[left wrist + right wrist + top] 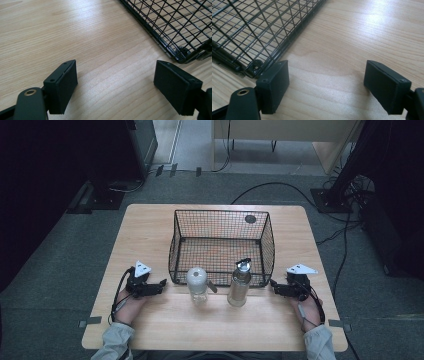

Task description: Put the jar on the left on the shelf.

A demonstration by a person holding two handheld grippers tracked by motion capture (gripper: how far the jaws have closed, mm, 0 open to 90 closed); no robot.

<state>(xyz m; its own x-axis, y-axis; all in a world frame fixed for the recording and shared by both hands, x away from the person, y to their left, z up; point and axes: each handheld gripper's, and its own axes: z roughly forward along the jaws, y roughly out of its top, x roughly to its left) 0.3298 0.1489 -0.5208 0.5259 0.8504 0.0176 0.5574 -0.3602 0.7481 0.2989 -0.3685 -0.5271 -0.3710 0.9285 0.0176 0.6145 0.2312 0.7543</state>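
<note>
On the table (pixel 150 320) two bottles stand upright just in front of the wire basket (pixel 222 247): a white-capped bottle (pixel 197 284) on the left and a pump bottle (pixel 239 282) on the right, near each other but apart. The left gripper (pixel 159 285) rests left of the white-capped bottle, jaws spread with only bare wood between them. The right gripper (pixel 275 285) rests right of the pump bottle, jaws also spread and pinching nothing. Both point inward, near the basket's front corners
</note>
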